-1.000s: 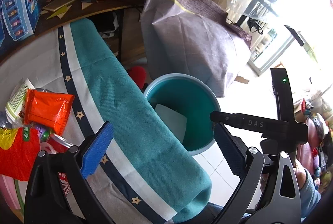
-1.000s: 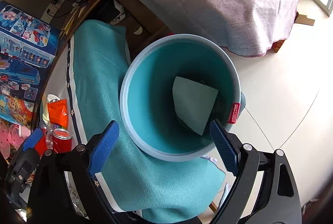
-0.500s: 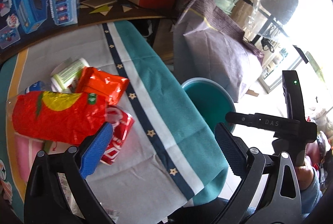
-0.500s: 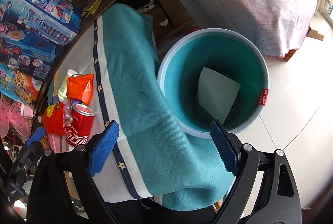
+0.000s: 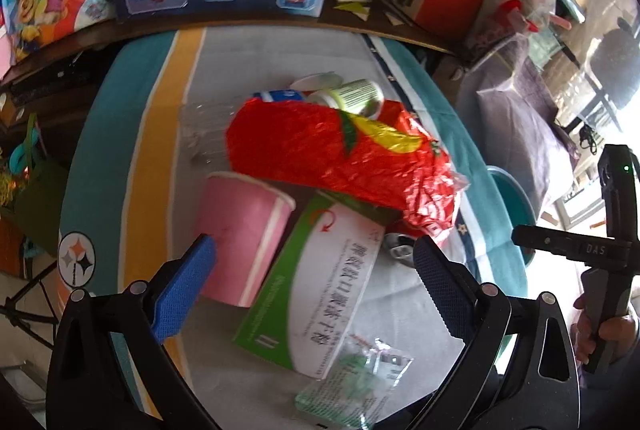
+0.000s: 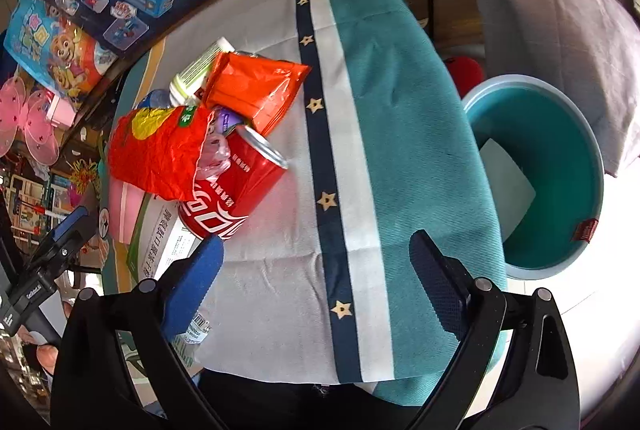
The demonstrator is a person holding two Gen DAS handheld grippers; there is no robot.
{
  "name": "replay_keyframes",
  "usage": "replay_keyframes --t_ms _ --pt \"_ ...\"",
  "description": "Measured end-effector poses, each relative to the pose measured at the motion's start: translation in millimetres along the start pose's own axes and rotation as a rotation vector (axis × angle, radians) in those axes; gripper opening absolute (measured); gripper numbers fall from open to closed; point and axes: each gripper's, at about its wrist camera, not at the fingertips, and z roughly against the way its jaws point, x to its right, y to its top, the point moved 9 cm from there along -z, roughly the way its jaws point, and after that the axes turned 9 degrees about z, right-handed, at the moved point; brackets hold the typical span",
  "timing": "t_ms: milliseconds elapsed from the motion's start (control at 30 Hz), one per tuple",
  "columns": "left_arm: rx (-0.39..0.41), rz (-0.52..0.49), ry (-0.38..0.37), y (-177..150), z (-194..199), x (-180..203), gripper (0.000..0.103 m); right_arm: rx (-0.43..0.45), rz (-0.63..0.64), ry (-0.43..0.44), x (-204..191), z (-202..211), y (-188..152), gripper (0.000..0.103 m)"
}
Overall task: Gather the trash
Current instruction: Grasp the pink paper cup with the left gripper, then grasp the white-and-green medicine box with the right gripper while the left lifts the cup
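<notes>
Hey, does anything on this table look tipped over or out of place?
Yes: the red soda can lies on its side under a crumpled red snack bag, and the pink paper cup is tipped over beside a green-and-white box.

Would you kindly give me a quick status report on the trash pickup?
Left tool and right tool open, empty, above the table. Trash pile untouched. Bin holds one paper sheet. Nothing in the way.
</notes>
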Motion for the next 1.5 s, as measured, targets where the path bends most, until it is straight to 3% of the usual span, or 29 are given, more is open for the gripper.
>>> replay_keyframes --t_ms 200,533,567,633,667,700,1000,1267,1500 --pt "-0.018 0.014 0.067 -9.4 -9.9 -44.3 0.099 -0.076 0.003 0.013 -20.7 -23.3 -13.6 0.090" --pt "-0.069 -0.049 0.087 -6.1 -44.0 -56.1 0.098 -0.143 0.024 0.019 -57.9 -46.8 -22.5 0.090" --pt "-0.074 -0.050 0.080 -6.0 -47.1 -56.1 0.095 -0.148 0.027 0.018 -61.4 -48.4 -23.4 0.090" --pt "-0.093 -0.045 0.059 -6.2 -53.7 -57.9 0.078 -0.157 0.033 0.016 -68.3 -52.2 -24.5 0.090" --pt "-0.103 -0.038 0.045 -6.7 -56.8 -58.1 0.074 -0.162 0.034 0.017 -72.5 -54.2 -24.7 0.090" --pt "-0.107 -0.032 0.030 -7.1 -57.9 -58.9 0.061 -0.165 0.035 0.017 -77.0 -56.2 -24.3 0.090" --pt "-0.117 -0.068 0.007 -31.8 -41.9 -70.2 0.061 -0.203 0.057 0.074 -119.2 -71.1 -29.9 0.090" --pt "-0.114 -0.011 0.012 -51.6 -18.7 -104.2 0.061 -0.221 0.071 0.121 -164.5 -91.8 -23.0 0.090" --pt "-0.102 0.024 0.021 -54.3 -9.7 -129.2 0.067 -0.222 0.042 0.069 -186.8 -118.7 -5.3 0.090"
